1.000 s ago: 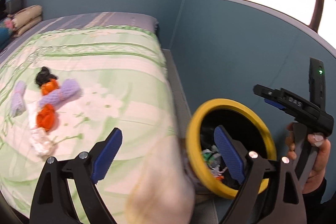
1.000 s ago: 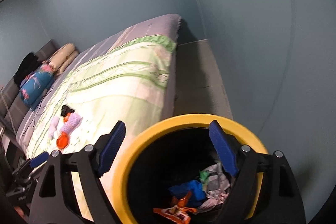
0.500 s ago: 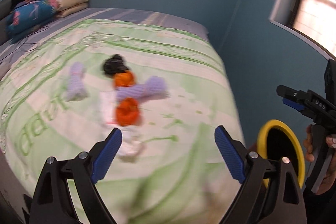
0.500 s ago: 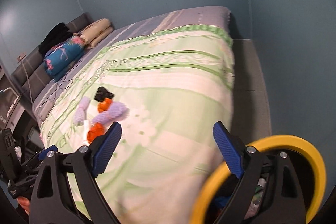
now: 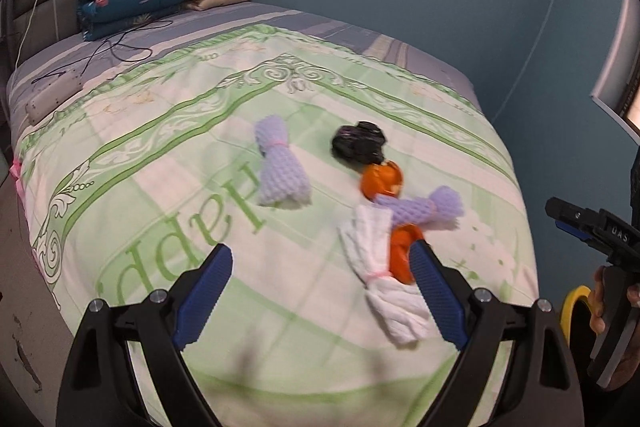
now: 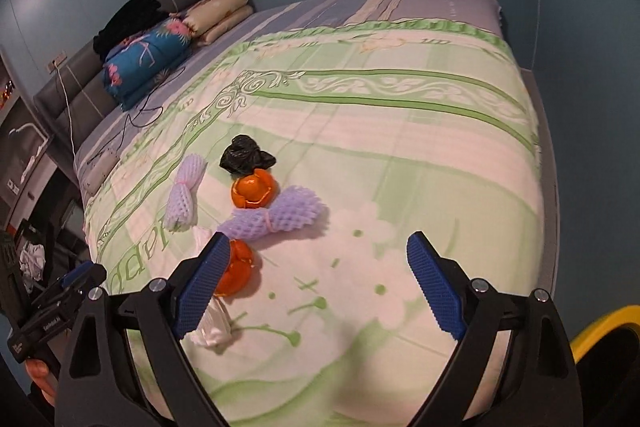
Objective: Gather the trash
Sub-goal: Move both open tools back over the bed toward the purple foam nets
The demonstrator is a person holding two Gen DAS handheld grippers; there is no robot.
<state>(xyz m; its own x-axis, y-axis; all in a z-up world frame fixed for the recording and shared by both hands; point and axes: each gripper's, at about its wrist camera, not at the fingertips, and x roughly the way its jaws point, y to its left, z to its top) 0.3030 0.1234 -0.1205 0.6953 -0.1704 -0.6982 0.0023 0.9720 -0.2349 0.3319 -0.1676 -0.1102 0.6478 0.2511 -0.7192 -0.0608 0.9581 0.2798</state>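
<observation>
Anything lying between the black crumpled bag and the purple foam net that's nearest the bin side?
Yes: an orange peel lies between the black bag and that purple foam net, seemingly touching both. The right wrist view shows it best.

Yellow bin (image 6: 600, 331) cut off by right edge in both views; inside just dark. White net (image 6: 214, 323) partly behind right gripper's left finger (image 6: 204, 287). Lower orange peel (image 5: 400, 251) half hidden by left gripper's right finger (image 5: 436, 291). Left view's trash blurred.
</observation>
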